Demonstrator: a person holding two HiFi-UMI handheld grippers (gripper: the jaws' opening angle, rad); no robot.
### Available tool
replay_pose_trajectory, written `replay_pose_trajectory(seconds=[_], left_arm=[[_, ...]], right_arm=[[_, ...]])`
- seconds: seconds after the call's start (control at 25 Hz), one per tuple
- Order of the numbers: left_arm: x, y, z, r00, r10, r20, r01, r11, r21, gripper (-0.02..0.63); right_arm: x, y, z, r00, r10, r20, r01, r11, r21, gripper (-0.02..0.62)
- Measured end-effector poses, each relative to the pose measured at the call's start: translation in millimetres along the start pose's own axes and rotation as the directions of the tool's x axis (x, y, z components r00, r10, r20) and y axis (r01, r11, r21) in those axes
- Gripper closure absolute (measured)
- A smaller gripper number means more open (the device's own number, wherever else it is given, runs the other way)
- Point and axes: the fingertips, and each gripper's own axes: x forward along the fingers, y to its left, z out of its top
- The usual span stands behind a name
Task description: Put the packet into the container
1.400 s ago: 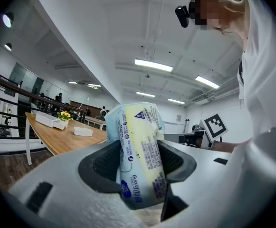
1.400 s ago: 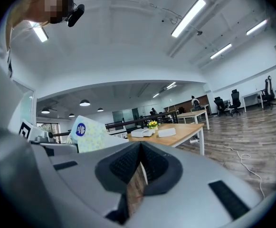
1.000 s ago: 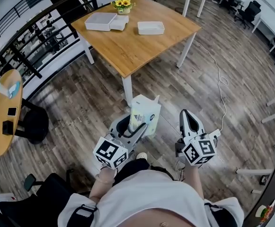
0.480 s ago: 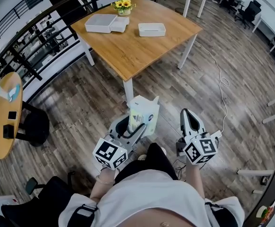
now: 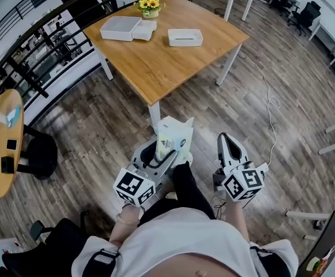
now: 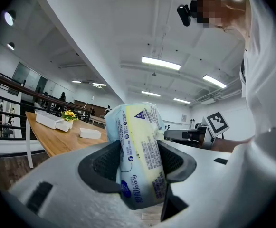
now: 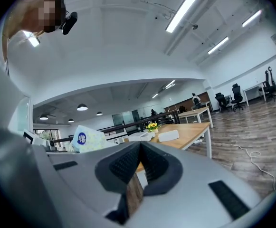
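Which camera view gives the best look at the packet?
The left gripper view: the packet fills the centre, close up, clamped in the left gripper. The head view shows it small, from above; the right gripper view catches only one end, at the left.

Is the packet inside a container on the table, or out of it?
Out. The left claw grips the packet above the floor, short of the table where the white containers sit.

A square wooden table [image 5: 161,56] stands far on the wood-plank floor [image 5: 98,120]. A black railing [image 5: 18,69] runs along the left; strip lights [image 6: 160,63] glow overhead.
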Motion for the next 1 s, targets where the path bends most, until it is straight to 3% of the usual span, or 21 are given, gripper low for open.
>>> replay_pose_trajectory(seconds=[0.44, 1.0], left_arm=[[78.4, 46.1, 23.2, 1.000, 0.014, 0.004, -0.014, 1.000, 0.014, 0.380], [180.1, 110.8, 42.9, 0.999, 0.050, -0.017, -0.049, 0.999, 0.012, 0.380]], right_arm=[[83.2, -45.7, 29.3, 0.999, 0.043, 0.018, -0.043, 0.999, 0.005, 0.584], [190.1, -100.0, 51.7, 0.991, 0.128, -0.030, -0.127, 0.992, 0.011, 0.584]])
